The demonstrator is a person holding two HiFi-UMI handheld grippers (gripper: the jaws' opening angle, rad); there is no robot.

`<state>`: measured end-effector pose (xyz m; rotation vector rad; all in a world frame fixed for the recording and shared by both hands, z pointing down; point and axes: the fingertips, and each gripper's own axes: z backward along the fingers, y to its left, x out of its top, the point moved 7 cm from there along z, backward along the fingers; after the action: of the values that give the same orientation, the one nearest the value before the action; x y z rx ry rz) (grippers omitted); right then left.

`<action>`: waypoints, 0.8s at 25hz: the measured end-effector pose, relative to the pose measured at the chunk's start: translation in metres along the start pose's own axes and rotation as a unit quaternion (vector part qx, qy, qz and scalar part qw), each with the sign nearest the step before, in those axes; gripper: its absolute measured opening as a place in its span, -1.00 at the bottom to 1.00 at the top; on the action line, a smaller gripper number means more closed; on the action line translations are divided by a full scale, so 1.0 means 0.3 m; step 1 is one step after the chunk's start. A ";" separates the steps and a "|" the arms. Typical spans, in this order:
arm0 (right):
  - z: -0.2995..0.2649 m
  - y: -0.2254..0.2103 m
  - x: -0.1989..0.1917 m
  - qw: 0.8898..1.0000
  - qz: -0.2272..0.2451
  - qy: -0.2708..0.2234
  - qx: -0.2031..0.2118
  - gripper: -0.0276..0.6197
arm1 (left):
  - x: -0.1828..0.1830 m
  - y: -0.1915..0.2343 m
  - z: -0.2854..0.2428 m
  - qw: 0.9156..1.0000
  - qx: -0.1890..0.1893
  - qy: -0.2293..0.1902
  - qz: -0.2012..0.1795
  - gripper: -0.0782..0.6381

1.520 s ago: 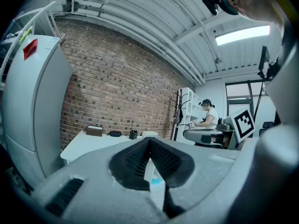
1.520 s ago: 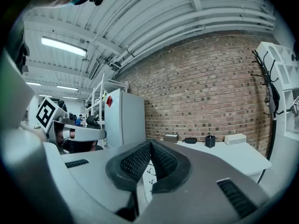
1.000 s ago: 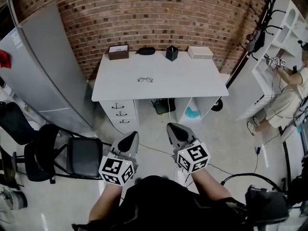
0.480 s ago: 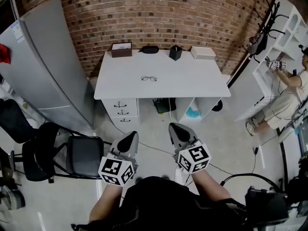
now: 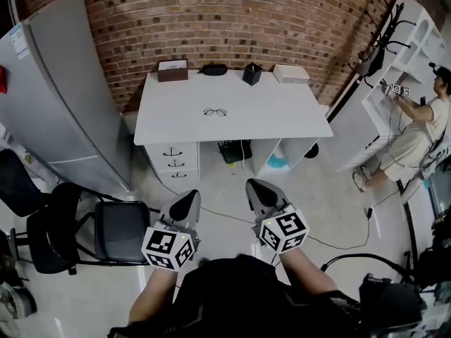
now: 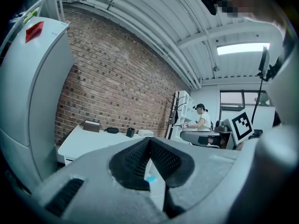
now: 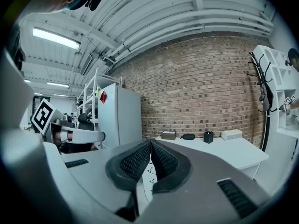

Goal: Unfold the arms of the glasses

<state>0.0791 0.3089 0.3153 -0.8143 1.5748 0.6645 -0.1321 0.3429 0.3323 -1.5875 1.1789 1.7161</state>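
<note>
From the head view, the thin dark-framed glasses lie alone near the middle of the white rectangular desk, well apart from both grippers. Along the desk's back edge, against the red brick wall, stand a brown open box, a black oval case, a black square cup and a flat white box. The left gripper and right gripper hang over the floor in front of the desk. Neither touches anything. A tall grey cabinet stands at the left, a black chair lies below it, and a person in light clothes faces white shelves at the right.

The left gripper view settles what the head view leaves unclear. The left gripper has its ribbed pads pressed together with nothing between them. Beyond them show the desk seen low from its end and the right gripper's marker cube. The glasses are too small to find here.

In the right gripper view, the right gripper is likewise closed and empty. The desk with its four back-row items sits ahead. The grey cabinet bears a red tag.
</note>
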 end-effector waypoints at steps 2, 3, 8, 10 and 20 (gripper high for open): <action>-0.002 0.017 -0.003 1.000 0.002 0.000 -0.002 -0.89 | -0.003 0.014 0.006 1.000 -0.004 0.000 0.001 -0.76; -0.003 0.026 -0.006 1.000 0.003 0.000 -0.002 -0.89 | -0.005 0.022 0.008 1.000 -0.006 0.001 0.001 -0.76; -0.018 0.048 -0.009 1.000 0.008 0.003 0.003 -0.89 | 0.003 0.040 0.017 1.000 -0.013 -0.010 0.006 -0.76; -0.037 0.045 -0.006 1.000 0.008 0.004 0.004 -0.89 | 0.007 0.056 0.013 1.000 -0.007 -0.012 0.008 -0.76; -0.208 -0.037 0.011 0.999 0.012 -0.008 0.040 -0.89 | 0.015 0.161 -0.105 0.999 0.032 -0.002 0.013 -0.76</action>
<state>0.0510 0.2524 0.3221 -0.7298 1.5898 0.6202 -0.1570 0.2918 0.3420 -1.5360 1.2456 1.6807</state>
